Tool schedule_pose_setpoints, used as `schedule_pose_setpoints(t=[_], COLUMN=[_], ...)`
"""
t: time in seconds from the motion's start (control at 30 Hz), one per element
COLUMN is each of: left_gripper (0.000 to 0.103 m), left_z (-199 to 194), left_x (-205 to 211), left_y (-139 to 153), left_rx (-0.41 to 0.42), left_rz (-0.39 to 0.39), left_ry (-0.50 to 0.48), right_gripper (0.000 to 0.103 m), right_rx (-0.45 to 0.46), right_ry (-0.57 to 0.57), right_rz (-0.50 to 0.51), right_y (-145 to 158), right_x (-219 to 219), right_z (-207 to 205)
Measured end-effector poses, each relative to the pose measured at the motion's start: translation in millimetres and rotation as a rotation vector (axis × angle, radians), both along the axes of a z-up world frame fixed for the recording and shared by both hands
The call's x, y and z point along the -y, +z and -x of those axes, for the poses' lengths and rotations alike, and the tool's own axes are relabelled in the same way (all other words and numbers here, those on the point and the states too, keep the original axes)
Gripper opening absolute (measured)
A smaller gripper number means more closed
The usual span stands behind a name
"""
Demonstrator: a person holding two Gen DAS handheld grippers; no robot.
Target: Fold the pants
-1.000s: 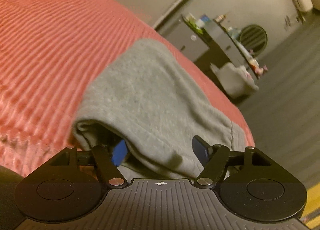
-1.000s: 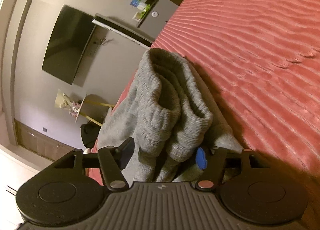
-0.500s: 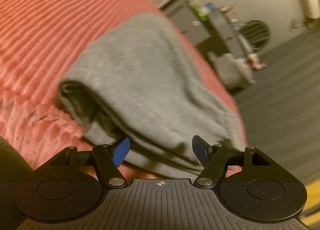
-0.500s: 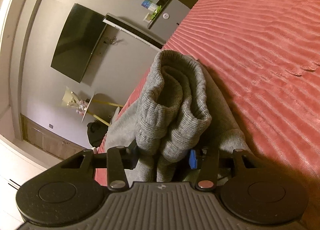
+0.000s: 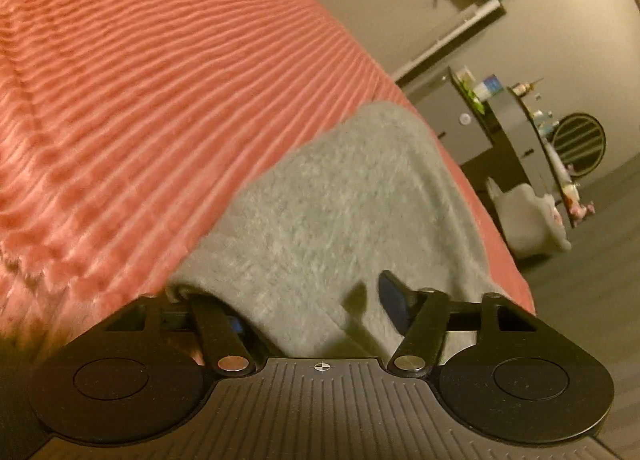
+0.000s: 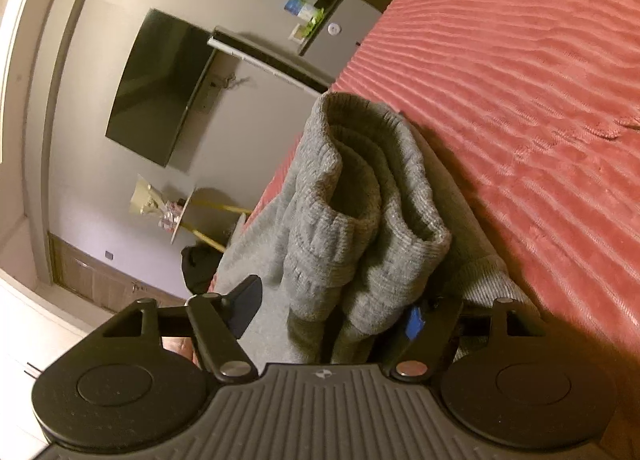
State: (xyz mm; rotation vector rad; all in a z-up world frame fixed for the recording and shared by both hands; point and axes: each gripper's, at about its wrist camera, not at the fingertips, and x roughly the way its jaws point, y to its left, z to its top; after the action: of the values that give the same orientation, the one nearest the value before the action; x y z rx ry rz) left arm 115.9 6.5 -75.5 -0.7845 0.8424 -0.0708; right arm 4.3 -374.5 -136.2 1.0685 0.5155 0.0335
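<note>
Grey sweatpants (image 5: 340, 203) lie folded on a ribbed red bedspread (image 5: 160, 79) near the bed's edge. My left gripper (image 5: 316, 304) is open, jaws wide; the folded edge drapes between them, one finger under the cloth, the other on top. In the right wrist view the ribbed cuffs of the pants (image 6: 360, 211) are bunched and stand up between the jaws of my right gripper (image 6: 332, 308), which is open with the cloth between its fingers. The bedspread (image 6: 520, 79) fills the right side there.
The bed edge runs just right of the pants. Beyond it are grey floor, a dark shelf unit (image 5: 516, 127) with small items, a white bag (image 5: 528, 215), a wall TV (image 6: 160, 87) and a small side table (image 6: 188, 215).
The left gripper has pushed in so the pants' folded edge lies over its left finger. The right gripper's jaws, narrower half a second ago, have spread wide around the cuffs.
</note>
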Motion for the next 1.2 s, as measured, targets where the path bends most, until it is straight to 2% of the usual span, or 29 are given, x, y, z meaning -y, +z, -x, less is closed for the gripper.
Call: schedule_pose_setpoints(t=[0.03,0.07,0.17,0.27,0.3,0.37,0.43,0.5,0.53,0.57,0.63,0.73,0.8,0.87,0.9,0.97,1.0,1.07,1.1,1.2], left_gripper=[0.036,0.028,0.017,0.015,0.015,0.016,0.017,0.018,0.021,0.019,0.019,0.019,0.023,0.024,0.026,0.037,0.041,0.056,0.057,0.055], left_z=[0,1,8,21,23,23,20,15,12,12,15,25,25,19,18,14,14,16,15,16], left_x=[-2,-4,-13,-17,-15,-9,-2,6,9,10,7,9,13,17,20,23,24,23,24,27], left_y=[0,0,6,19,24,29,23,17,15,16,20,31,30,24,23,21,20,18,17,19], left_rx=[0.006,0.014,0.07,0.168,0.2,0.201,0.133,0.061,0.045,0.047,0.09,0.184,0.169,0.102,0.078,0.048,0.045,0.039,0.035,0.028], left_rz=[0.002,0.006,0.033,0.008,-0.022,-0.086,-0.131,-0.195,-0.22,-0.234,-0.229,-0.269,-0.295,-0.321,-0.334,-0.358,-0.359,-0.349,-0.353,-0.371], left_ry=[0.001,0.007,0.011,-0.017,-0.037,-0.074,-0.076,-0.071,-0.075,-0.073,-0.077,-0.076,-0.095,-0.104,-0.105,-0.121,-0.127,-0.149,-0.156,-0.171], right_gripper=[0.046,0.045,0.043,0.042,0.042,0.042,0.043,0.043,0.043,0.043,0.043,0.043,0.044,0.044,0.045,0.047,0.05,0.054,0.058,0.059], right_rx=[-0.007,-0.008,-0.001,0.067,0.09,0.118,0.087,-0.035,-0.094,-0.115,-0.079,0.063,0.093,0.051,-0.007,-0.106,-0.106,-0.098,-0.095,-0.097], right_ry=[-0.013,-0.012,-0.01,-0.009,-0.007,-0.01,-0.017,-0.012,-0.008,-0.011,-0.009,-0.007,-0.017,-0.026,-0.026,-0.018,-0.017,-0.013,-0.009,-0.002], right_rz=[0.009,0.007,0.033,0.044,0.042,0.053,0.093,0.14,0.151,0.164,0.19,0.179,0.172,0.185,0.206,0.223,0.209,0.208,0.212,0.24], right_y=[-1,0,8,21,23,27,28,20,14,10,18,30,33,29,26,15,13,17,18,18], right_x=[2,4,4,3,4,6,4,-1,-3,-4,-7,-8,-7,-6,-7,-9,-8,-9,-10,-11], right_z=[2,2,8,20,24,29,27,14,9,7,9,19,22,19,14,5,5,4,4,7])
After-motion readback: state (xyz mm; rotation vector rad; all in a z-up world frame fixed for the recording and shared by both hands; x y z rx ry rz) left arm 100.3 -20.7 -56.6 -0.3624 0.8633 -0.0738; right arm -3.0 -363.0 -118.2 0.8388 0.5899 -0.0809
